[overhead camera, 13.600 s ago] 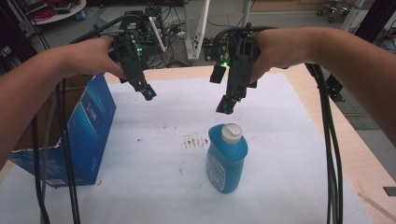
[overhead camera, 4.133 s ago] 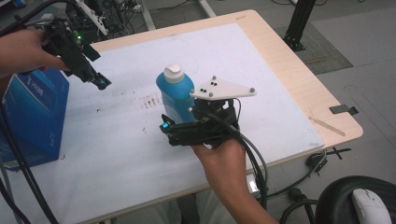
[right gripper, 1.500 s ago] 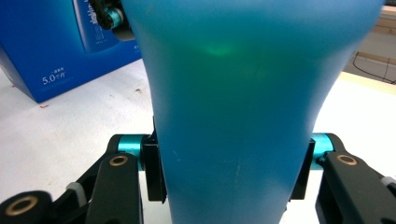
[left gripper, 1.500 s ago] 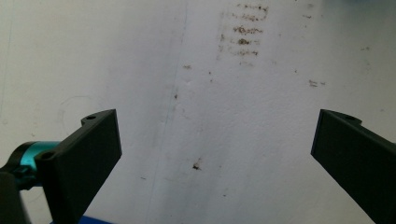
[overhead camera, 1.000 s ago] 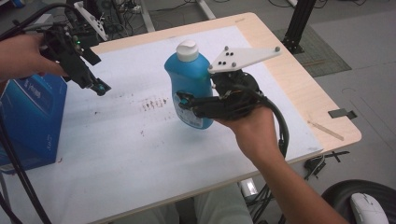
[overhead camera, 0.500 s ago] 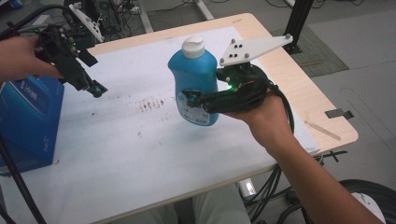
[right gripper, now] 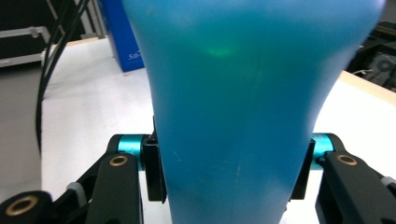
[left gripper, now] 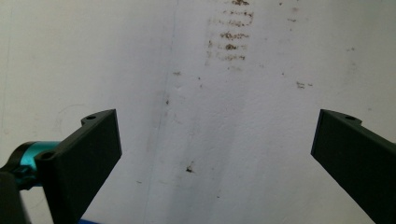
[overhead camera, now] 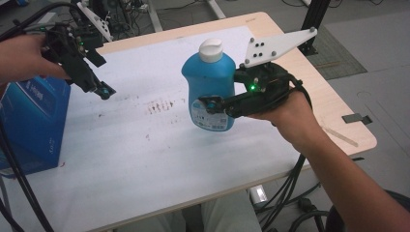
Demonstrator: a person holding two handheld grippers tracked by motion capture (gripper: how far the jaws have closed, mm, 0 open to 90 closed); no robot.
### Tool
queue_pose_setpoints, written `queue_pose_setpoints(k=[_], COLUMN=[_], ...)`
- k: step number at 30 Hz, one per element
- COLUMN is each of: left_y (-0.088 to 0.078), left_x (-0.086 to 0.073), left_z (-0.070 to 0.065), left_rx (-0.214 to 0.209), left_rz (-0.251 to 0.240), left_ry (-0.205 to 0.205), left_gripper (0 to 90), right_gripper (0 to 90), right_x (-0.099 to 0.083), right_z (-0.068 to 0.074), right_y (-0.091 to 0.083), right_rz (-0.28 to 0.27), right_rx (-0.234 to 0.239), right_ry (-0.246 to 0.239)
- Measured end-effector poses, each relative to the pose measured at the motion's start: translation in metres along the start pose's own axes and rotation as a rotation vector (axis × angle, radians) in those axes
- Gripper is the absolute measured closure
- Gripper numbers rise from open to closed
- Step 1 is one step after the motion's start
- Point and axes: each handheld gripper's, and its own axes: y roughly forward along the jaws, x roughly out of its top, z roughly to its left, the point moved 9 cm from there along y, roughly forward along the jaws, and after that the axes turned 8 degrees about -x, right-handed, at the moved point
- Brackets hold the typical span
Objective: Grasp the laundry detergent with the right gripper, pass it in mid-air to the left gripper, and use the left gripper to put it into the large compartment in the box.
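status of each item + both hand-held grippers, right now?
blue bottle: upright, white cap shut, gripped at its lower body, apparently lifted off the table.
right hand-held gripper: shut on the bottle.
left hand-held gripper: open, holding nothing, above the white sheet.
blue box: upright at the table's left edge.

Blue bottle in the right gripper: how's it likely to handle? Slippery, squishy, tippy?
The blue bottle looks like smooth plastic, so probably somewhat slippery; the right gripper clamps its lower body, pads pressed against both sides. Its walls may flex a little under squeeze. It is tall with a white cap on top, so likely tippy if nudged high.
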Motion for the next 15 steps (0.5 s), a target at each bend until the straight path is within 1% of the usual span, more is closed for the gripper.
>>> queue_pose_setpoints(k=[7,15], left_y=[0.0008,0.0015], left_x=[0.0001,-0.0010], left_z=[-0.0010,-0.0009], left_rx=[-0.002,-0.001], left_rz=[-0.001,0.001], left_ry=[0.002,0.003], left_gripper=[1.6,1.7], right_gripper=[46.4,46.4], right_x=[-0.0005,0.0021], right_z=[0.0008,-0.0059], right_y=[-0.0021,-0.0090], right_rz=[0.014,0.010], right_rx=[0.066,0.126], right_ry=[-0.028,-0.034])
